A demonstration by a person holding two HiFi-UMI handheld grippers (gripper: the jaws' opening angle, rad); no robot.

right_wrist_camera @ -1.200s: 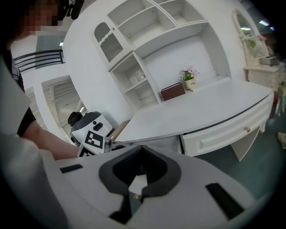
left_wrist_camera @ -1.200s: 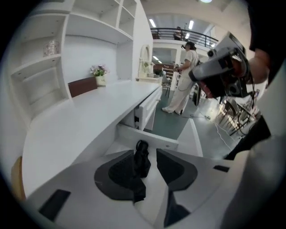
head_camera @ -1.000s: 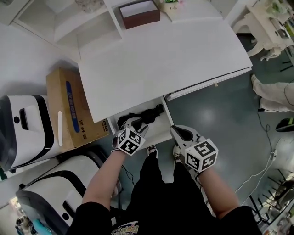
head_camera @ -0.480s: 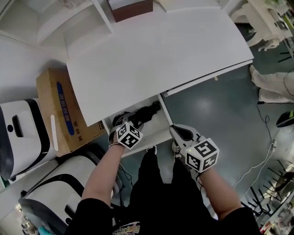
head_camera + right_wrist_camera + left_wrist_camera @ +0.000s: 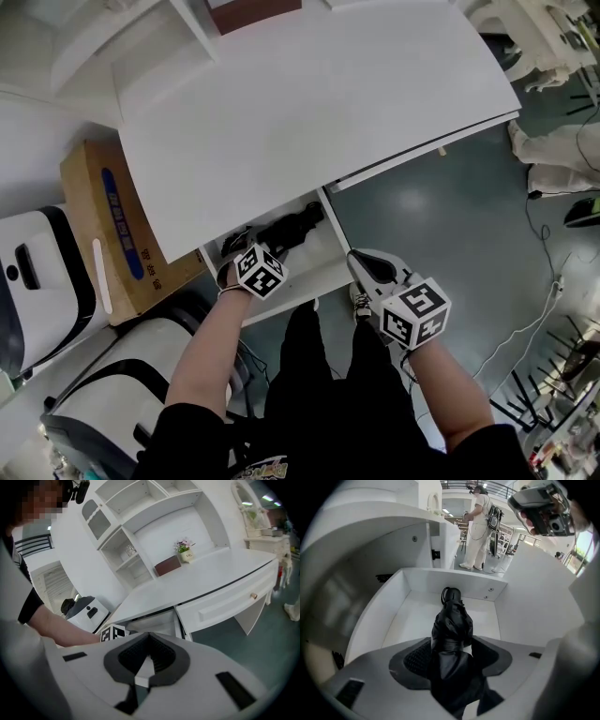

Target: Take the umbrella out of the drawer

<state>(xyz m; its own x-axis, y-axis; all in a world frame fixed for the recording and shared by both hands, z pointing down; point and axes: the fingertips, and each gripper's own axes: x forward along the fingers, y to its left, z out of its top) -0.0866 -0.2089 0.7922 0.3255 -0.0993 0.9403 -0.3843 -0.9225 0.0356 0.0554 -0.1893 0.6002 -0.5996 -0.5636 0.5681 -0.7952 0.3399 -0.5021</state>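
Observation:
A black folded umbrella (image 5: 292,227) lies in the open white drawer (image 5: 302,283) under the desk. My left gripper (image 5: 240,249) reaches steeply down into the drawer. In the left gripper view the umbrella (image 5: 451,620) runs between the two pads, and the left gripper (image 5: 451,645) stands wide around it; its jaws have just been opening and do not clamp it. My right gripper (image 5: 362,262) hangs outside the drawer's right front corner. In its own view the right gripper (image 5: 149,637) has its tips together with nothing between them.
The white desk top (image 5: 309,103) overhangs the drawer's back. A cardboard box (image 5: 103,234) and white machines (image 5: 33,281) stand on the floor at left. A closed drawer (image 5: 229,605) is to the right. Another person's legs (image 5: 553,159) are at far right.
My left gripper has sunk deeper into the drawer, over the umbrella. The right gripper has dropped slightly. The head view has shifted, so the desk fills more of the picture.

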